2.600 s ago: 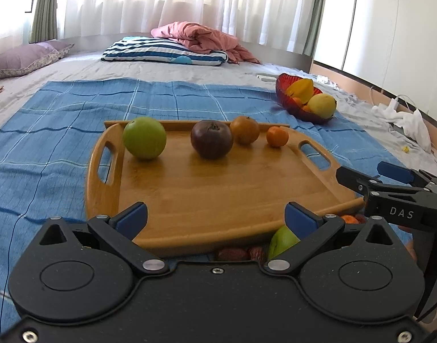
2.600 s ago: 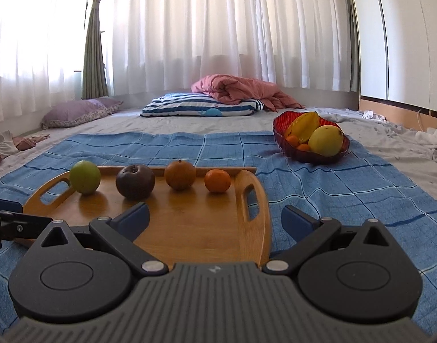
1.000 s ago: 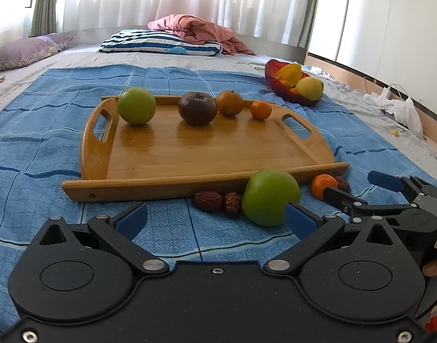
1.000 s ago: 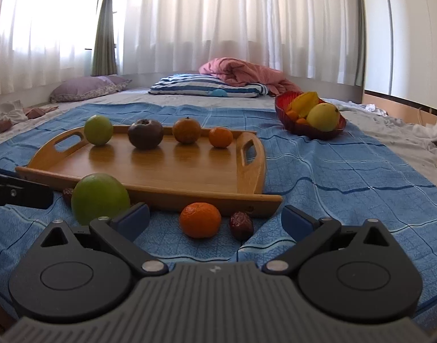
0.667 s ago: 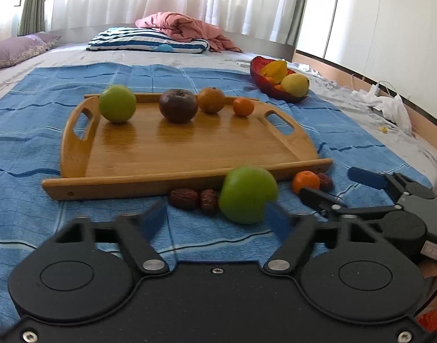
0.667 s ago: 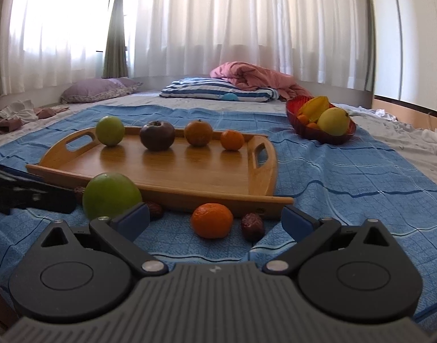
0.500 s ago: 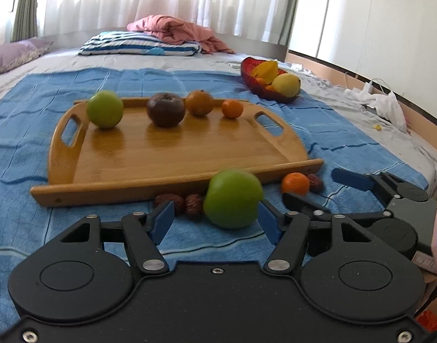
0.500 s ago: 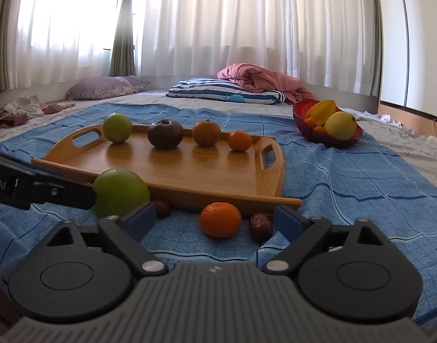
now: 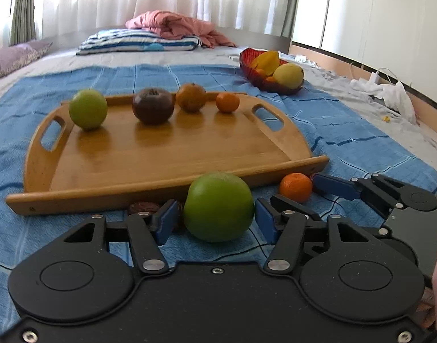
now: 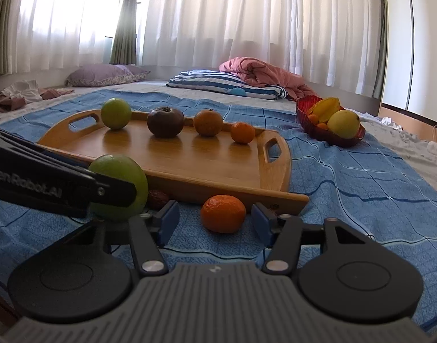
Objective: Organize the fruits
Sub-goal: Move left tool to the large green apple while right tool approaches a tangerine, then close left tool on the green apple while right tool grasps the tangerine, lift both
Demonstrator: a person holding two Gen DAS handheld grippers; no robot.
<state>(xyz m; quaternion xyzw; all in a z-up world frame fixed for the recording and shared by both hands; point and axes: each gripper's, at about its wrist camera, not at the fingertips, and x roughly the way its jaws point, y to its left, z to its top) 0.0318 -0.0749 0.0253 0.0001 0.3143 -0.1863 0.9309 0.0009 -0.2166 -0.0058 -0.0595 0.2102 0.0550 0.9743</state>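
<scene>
the wooden tray (image 9: 172, 154) is my landmark. along its far edge i see a row already sorted by size: a green fruit (image 9: 88, 109), a dark purple one (image 9: 153, 105), a brownish-orange one (image 9: 191, 97), a small orange (image 9: 227, 102). i judge the loose fruit on the blue cloth (image 9: 347, 131) just in front of the tray's near rim sits there waiting to go into a second row.

my left gripper (image 9: 215, 220) straddles the big green apple (image 9: 219, 206), which rests on the cloth just before the tray's near rim. its jaws are closing, with the apple between them; slim gaps show at both pads, so i call it not yet gripped.

my right gripper (image 10: 214, 220) is aimed at the mandarin (image 10: 223, 213), near the tray's right front corner. its jaws are closing too, the mandarin between them with clear space either side, nothing grasped. a dark date (image 10: 158, 198) lies by the rim between the two fruits.
</scene>
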